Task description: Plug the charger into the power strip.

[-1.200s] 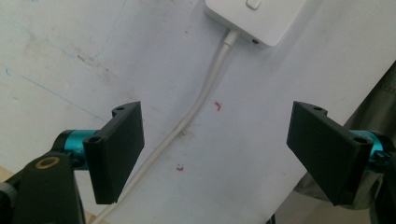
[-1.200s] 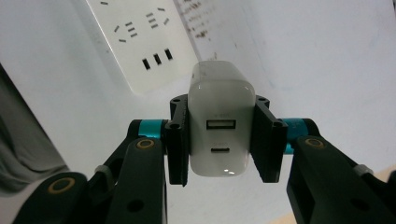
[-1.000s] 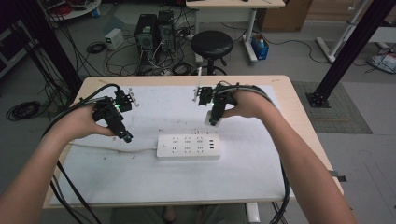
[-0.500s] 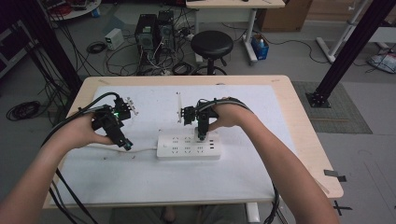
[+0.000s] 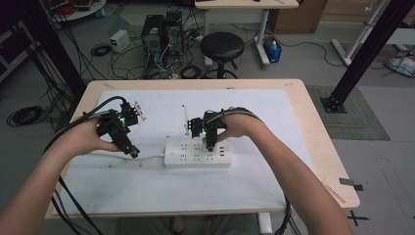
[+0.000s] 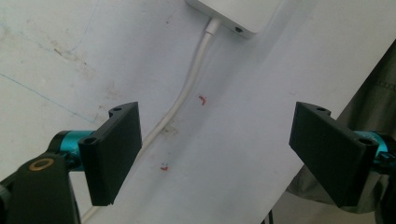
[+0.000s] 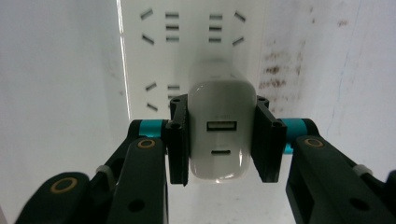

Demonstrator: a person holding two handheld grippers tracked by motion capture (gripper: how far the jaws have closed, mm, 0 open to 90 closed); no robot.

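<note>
A white power strip (image 5: 197, 152) lies on the white mat, its white cable (image 5: 147, 155) running off to the left. My right gripper (image 5: 210, 145) points down onto the strip's top. In the right gripper view it (image 7: 222, 112) is shut on a white USB charger (image 7: 219, 154), which sits over the strip's sockets (image 7: 191, 32). My left gripper (image 5: 133, 151) hovers left of the strip above the cable. Its jaws (image 6: 215, 154) have just been opening and stand wide apart, with the cable (image 6: 187, 98) lying on the mat below them and the strip's corner (image 6: 238, 14) ahead.
A thin white stick (image 5: 186, 120) lies on the mat behind the strip. The wooden table's edge (image 5: 337, 161) frames the mat. Beyond the table stand a black stool (image 5: 221, 46), computer towers (image 5: 161, 32) and floor cables. Black frame posts rise at both sides.
My right hand has come down and to the left with the charger, from above the mat's middle onto the power strip. The left hand has barely shifted.
</note>
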